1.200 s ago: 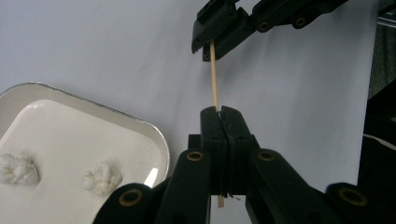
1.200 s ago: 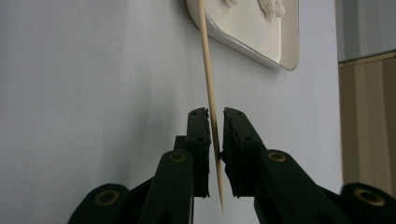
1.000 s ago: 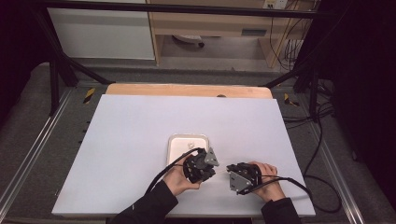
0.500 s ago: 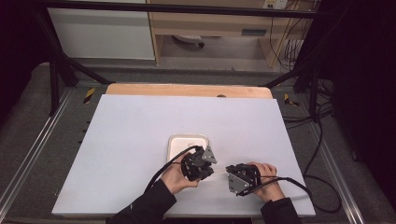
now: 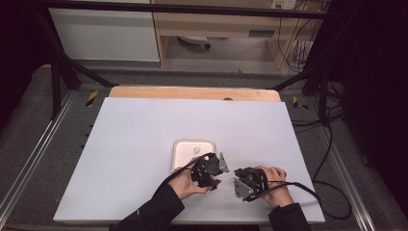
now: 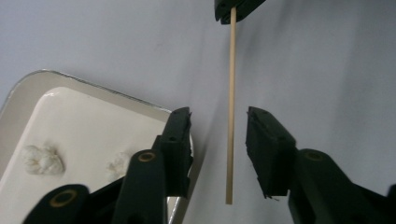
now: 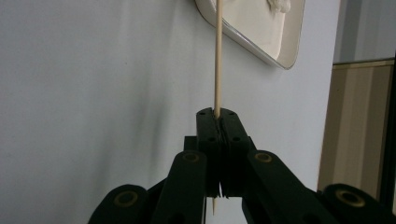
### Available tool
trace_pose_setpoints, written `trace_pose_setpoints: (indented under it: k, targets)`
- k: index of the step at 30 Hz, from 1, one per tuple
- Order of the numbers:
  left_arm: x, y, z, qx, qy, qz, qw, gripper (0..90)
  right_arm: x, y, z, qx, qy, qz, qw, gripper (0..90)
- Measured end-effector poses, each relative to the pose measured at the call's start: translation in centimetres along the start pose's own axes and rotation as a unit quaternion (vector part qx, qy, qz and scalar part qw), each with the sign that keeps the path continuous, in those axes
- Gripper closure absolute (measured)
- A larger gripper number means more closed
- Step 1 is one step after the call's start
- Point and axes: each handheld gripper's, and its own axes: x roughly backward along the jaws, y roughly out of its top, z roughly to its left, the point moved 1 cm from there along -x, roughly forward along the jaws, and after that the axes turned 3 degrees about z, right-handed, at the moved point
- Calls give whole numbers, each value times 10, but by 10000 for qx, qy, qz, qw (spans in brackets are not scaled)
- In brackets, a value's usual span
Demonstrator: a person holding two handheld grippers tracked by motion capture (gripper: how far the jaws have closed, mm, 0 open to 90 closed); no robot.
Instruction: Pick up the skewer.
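**Skewer pinned by one gripper, freed by the other**

Pale grey-lilac matte board is covering the table, smooth and unmarked, with a light wooden strip showing along its far edge and dark metal framing standing around it. Right at the near edge, two hands are working close together.

Right gripper is clamping down hard: its two black jaws are sitting pressed together, and a thin, round, pale wooden skewer is running straight out from between their tips, away from the tool. A short pointed end is poking out behind the pads, down between the jaw arms. Brass-coloured rivets are glinting on the black linkages.

Left gripper is standing apart, its jaws having just been opening. The skewer is lying between the ribbed black pads, closer to the pad on that view's left but touching neither, with its blunt cut end reaching back past the pad tips. Ahead of this tool, the far end of the stick is disappearing into the other gripper's black jaw tips.

Just beside the left gripper's left-hand jaw, a rounded-rectangle tray is lying flat, glossy cream inside with a thin silvery rim. Two crumpled, fluffy white lumps are resting in it.

No lettering is readable anywhere.
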Motion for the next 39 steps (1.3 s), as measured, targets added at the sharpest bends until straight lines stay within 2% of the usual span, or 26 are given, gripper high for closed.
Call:
trace_pose_setpoints:
  k: [2,5,8,14,21,24,29,39]
  targets:
    - [-5,2,1,40,-104,153,9998,674,0,0,0,18,11,9,10000,890]
    - [-8,4,2,68,-113,252,9996,743,0,1,0,59,17,49,10000,889]
    - [-8,5,2,53,-154,242,9996,781,-1,2,0,96,19,59,9999,890]
    - [-6,2,3,61,-212,312,9993,791,-1,2,-1,179,37,90,9998,890]
    - [-6,1,0,41,-268,411,9988,868,0,2,0,162,35,118,9998,890]
    - [-6,1,-1,-25,-245,437,9987,878,0,3,-1,213,37,134,9997,889]
    - [-8,-1,-2,36,-281,396,9988,884,0,3,0,198,28,120,9997,889]
    - [-5,-3,0,2,-295,391,9988,885,2,3,-1,76,-8,58,10000,871]
